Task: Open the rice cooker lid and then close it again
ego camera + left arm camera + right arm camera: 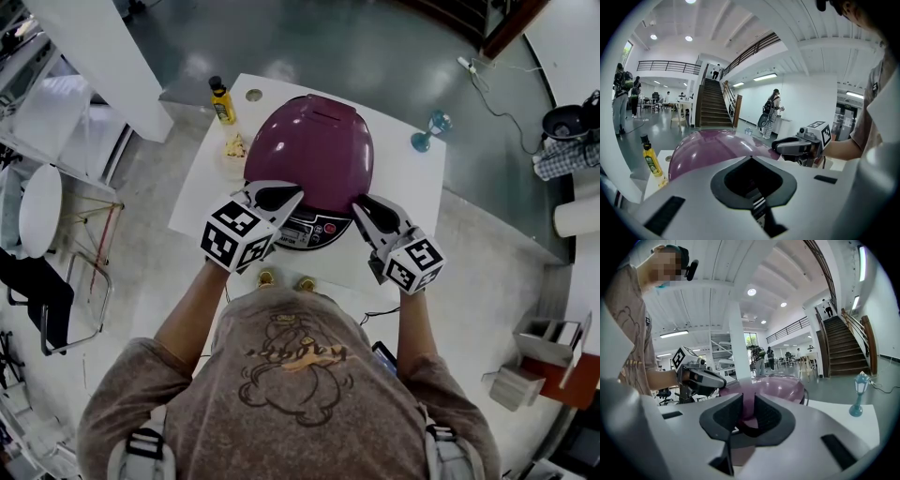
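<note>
Gleaming magenta domed rice cooker (309, 164), lid (311, 141) shut

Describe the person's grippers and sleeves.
The left gripper and right gripper have white shells with black jaw pads. Each carries a white cube printed with black square markers. The person wears a grey-brown, short-sleeved T-shirt with a cartoon outline print.
</note>
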{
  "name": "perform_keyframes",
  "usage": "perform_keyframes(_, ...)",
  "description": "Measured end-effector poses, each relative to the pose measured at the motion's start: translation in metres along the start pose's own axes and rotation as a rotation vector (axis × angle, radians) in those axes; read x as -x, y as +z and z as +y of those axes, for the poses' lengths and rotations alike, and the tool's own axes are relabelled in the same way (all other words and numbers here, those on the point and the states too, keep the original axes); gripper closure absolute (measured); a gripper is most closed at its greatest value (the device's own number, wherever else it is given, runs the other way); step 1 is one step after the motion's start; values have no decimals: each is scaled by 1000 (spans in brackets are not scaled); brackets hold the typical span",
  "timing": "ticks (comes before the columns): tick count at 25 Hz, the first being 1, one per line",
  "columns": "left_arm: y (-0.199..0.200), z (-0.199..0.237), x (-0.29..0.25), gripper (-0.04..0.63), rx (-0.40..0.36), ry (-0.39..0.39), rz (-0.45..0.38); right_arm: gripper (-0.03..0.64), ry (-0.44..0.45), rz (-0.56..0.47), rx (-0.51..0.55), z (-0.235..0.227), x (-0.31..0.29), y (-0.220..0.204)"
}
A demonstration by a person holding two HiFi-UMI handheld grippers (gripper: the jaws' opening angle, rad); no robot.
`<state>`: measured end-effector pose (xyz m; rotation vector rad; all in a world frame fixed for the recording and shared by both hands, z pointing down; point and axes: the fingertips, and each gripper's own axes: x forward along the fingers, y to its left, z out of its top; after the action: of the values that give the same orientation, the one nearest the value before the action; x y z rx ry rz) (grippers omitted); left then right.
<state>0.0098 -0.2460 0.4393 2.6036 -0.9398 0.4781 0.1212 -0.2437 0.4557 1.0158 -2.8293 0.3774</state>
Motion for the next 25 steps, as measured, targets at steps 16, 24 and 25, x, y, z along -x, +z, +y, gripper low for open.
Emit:
perform_keyframes(16, -14, -1, -7, 575, -6, -7, 76, 600, 2, 57, 30, -4, -3, -13)
perform_keyframes(24, -19, -2, -9, 575, -35, -25, 126, 615, 13, 82, 43, -2, -5, -16)
perform_keyframes(25, -19, -2, -10, 575, -40, -27, 134, 615, 13, 83, 41, -2, -5, -17)
